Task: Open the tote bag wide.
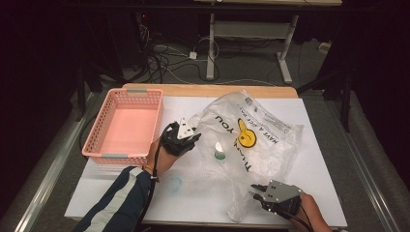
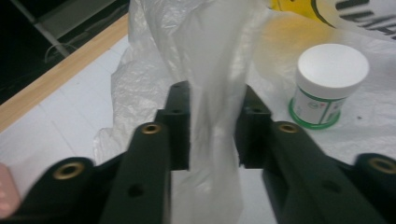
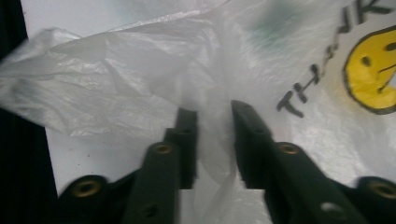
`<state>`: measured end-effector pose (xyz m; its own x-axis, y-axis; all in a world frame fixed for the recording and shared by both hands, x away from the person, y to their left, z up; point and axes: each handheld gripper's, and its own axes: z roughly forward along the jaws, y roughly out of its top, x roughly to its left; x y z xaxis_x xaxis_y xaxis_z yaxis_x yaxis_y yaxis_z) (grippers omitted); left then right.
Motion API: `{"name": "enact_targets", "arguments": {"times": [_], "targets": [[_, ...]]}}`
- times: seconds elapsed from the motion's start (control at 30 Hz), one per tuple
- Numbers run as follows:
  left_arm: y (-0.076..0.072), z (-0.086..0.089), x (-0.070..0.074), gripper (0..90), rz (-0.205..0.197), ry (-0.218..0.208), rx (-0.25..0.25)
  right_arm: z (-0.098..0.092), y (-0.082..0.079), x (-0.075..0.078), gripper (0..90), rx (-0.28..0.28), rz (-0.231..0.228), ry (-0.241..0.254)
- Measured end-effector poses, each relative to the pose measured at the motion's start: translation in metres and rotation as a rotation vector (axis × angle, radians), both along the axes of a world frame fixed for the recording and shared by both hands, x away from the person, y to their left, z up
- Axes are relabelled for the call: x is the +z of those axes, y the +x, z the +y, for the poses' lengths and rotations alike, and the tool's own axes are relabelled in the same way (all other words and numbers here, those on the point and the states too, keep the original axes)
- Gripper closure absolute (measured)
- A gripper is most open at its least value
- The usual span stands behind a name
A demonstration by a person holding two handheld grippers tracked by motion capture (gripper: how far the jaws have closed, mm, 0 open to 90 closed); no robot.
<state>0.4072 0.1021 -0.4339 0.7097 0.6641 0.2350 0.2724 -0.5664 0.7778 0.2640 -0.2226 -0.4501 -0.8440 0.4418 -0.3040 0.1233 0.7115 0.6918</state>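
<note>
A clear plastic bag point(image 1: 270, 145) printed with a yellow smiley point(image 1: 246, 133) lies crumpled on the white table. A small white-capped bottle point(image 1: 219, 151) with a green label stands under the film. My left gripper point(image 1: 194, 137) is at the bag's left edge. In the left gripper view its jaws point(image 2: 212, 100) stand apart with a strip of bag point(image 2: 215, 56) between them and the bottle point(image 2: 327, 88) to the right. My right gripper point(image 1: 255, 192) is at the bag's near corner. Its jaws point(image 3: 213, 114) are narrowly apart around a fold of film point(image 3: 116, 93).
A pink mesh basket point(image 1: 96, 126) stands at the table's left. The wooden edge point(image 1: 208, 90) runs along the far side. A faint bluish mark point(image 1: 175, 183) is on the white surface near the front. Cables and table legs lie on the floor beyond.
</note>
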Motion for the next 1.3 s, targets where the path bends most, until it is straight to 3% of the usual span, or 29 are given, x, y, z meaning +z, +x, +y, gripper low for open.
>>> {"name": "enact_targets", "arguments": {"times": [0.07, 0.27, 0.53, 0.6, 0.77, 0.83, 0.93, 1.17, 1.3], "targets": [[0.001, 0.000, 0.000, 50.1, -0.004, -0.004, 0.033, -0.004, 0.001, 0.003, 85.9, -0.018, -0.016, 0.016], [0.006, 0.000, -0.002, 41.0, -0.016, -0.018, 0.081, -0.013, 0.003, 0.009, 89.1, -0.074, -0.043, 0.049], [0.027, -0.010, -0.030, 39.4, 0.069, 0.071, 0.123, -0.023, 0.004, 0.015, 89.5, -0.126, -0.080, 0.088], [0.031, -0.009, -0.036, 44.5, 0.084, 0.072, 0.138, -0.026, 0.005, 0.017, 89.5, -0.144, -0.089, 0.104], [0.034, -0.010, -0.044, 72.8, 0.136, 0.090, 0.126, -0.029, 0.006, 0.017, 89.5, -0.160, -0.097, 0.117], [0.034, -0.010, -0.043, 82.1, 0.135, 0.100, 0.121, -0.030, 0.007, 0.017, 89.4, -0.160, -0.101, 0.119], [0.031, -0.009, -0.038, 86.8, 0.127, 0.094, 0.112, -0.030, 0.007, 0.017, 89.5, -0.167, -0.106, 0.122], [0.023, -0.010, -0.029, 87.3, 0.107, 0.091, 0.088, -0.034, 0.008, 0.019, 89.6, -0.191, -0.122, 0.141], [0.019, -0.009, -0.025, 87.4, 0.095, 0.070, 0.074, -0.036, 0.011, 0.019, 89.7, -0.206, -0.130, 0.154]]}}
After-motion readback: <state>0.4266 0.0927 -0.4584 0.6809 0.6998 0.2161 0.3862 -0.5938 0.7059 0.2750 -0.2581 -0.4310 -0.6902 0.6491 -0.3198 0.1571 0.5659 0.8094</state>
